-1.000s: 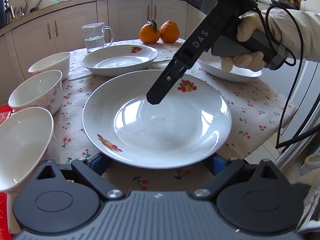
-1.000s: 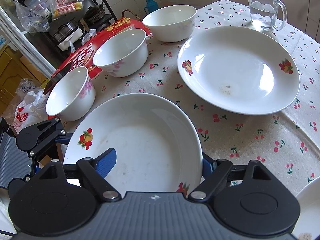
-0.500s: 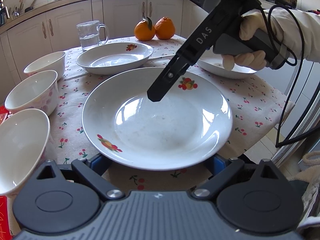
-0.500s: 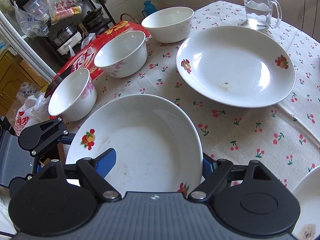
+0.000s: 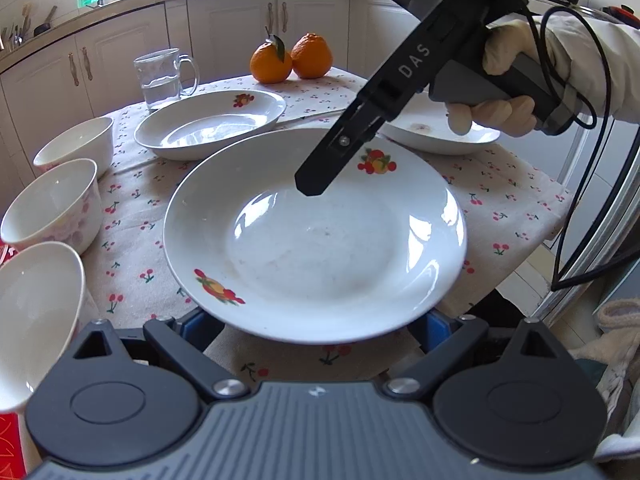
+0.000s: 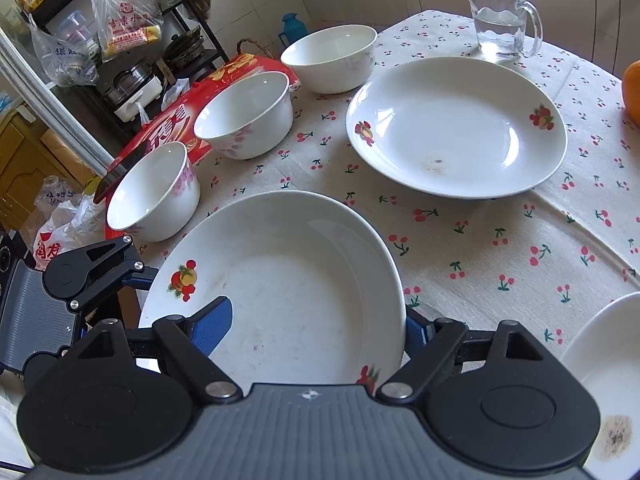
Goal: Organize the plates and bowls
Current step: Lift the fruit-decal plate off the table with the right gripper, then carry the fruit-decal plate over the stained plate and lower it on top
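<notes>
1. Sitting unstacked on the tablecloth (image 6: 480,240) are the three bowls (image 6: 244,114) and the far plate (image 6: 456,128); the side plate (image 5: 436,134) is lying apart too, so I judge that sorting is barely beginning.
2. The right gripper (image 6: 316,328) is straddling the near plate (image 5: 312,248), jaws spread and not pinching: one finger over the well, one outside the rim.
3. The left gripper (image 5: 316,322) is gaping wide, tips hidden under that plate's near rim.
4. Stacking plates and nesting bowls is all waiting.

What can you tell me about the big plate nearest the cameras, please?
The plate is a deep, round, glossy white dish, ceramic by its look, with a fruit print on opposite sides of its rim and faint smudges inside. It is empty. The left gripper straddles its near edge; one finger of the right gripper reaches inside.
</notes>
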Motion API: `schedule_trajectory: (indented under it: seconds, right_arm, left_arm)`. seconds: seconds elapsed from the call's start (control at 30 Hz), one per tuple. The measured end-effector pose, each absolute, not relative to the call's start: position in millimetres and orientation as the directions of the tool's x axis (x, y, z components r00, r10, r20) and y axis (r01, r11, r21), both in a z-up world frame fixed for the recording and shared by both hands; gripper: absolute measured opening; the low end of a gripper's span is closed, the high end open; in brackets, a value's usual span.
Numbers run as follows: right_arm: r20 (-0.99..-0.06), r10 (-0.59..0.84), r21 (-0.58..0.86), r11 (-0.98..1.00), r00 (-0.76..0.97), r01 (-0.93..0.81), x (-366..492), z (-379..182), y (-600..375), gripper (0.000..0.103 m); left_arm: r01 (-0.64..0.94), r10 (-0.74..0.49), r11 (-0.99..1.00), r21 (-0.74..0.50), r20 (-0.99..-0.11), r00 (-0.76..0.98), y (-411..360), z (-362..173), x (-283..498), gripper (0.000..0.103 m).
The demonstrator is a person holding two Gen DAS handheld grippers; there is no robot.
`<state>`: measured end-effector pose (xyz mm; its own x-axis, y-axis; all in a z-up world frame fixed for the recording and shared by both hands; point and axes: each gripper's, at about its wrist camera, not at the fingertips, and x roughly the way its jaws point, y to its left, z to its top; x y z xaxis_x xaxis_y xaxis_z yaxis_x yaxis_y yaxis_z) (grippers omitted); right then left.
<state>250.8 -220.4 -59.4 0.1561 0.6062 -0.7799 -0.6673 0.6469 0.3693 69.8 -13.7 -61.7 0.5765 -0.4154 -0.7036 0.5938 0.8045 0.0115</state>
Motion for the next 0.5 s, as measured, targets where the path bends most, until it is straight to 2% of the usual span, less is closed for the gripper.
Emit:
schedule_trajectory:
  seconds: [0.5]
  right_arm:
    - [-0.744,0.614,0.358,0.699,0.263,-0.619,251,-34,-279,0.089]
  left_arm:
    - [0.685,-0.477,0.728,0.015,-0.708,0.521,-56,-33,100,0.096]
